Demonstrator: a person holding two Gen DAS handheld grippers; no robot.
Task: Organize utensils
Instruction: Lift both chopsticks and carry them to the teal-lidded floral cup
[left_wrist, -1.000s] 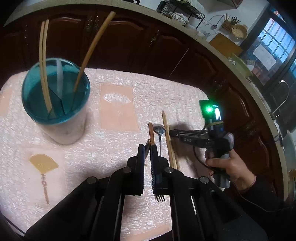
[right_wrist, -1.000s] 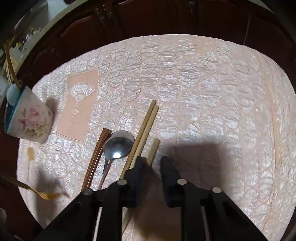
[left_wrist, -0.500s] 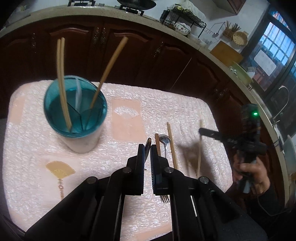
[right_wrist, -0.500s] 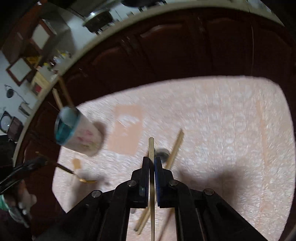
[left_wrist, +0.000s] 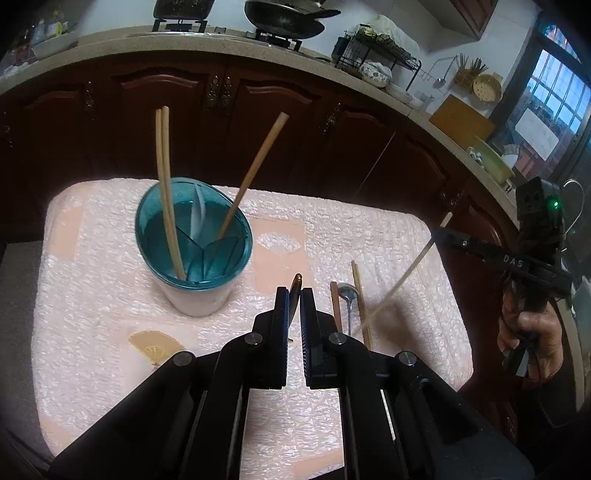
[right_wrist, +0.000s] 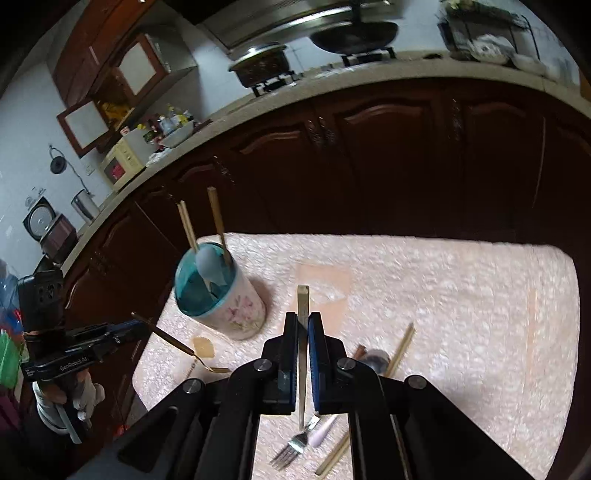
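My left gripper (left_wrist: 294, 295) is shut on a gold fork (left_wrist: 296, 286), held above the pink quilted table cover (left_wrist: 92, 332). That fork (right_wrist: 177, 343) hangs slantwise from it at the left of the right wrist view. My right gripper (right_wrist: 303, 318) is shut on a bamboo chopstick (right_wrist: 303, 295), lifted off the table; the same chopstick (left_wrist: 406, 273) slants down from it in the left wrist view. The floral cup (left_wrist: 199, 306) with a teal inside holds three chopsticks and a pale spoon, and it (right_wrist: 243, 314) stands ahead and left of the right gripper.
On the cover lie a brown chopstick (left_wrist: 335, 306), a metal spoon (left_wrist: 348, 293) and a bamboo chopstick (left_wrist: 360, 302). Under the right gripper lie a pink-handled fork (right_wrist: 299, 441) and another chopstick (right_wrist: 332, 458). Dark wooden cabinets (right_wrist: 406, 155) stand close behind the table.
The right gripper has shut on a bamboo chopstick and lifted it well off the table, tilting upward. The left gripper has risen and drawn back a little, still holding the gold fork.
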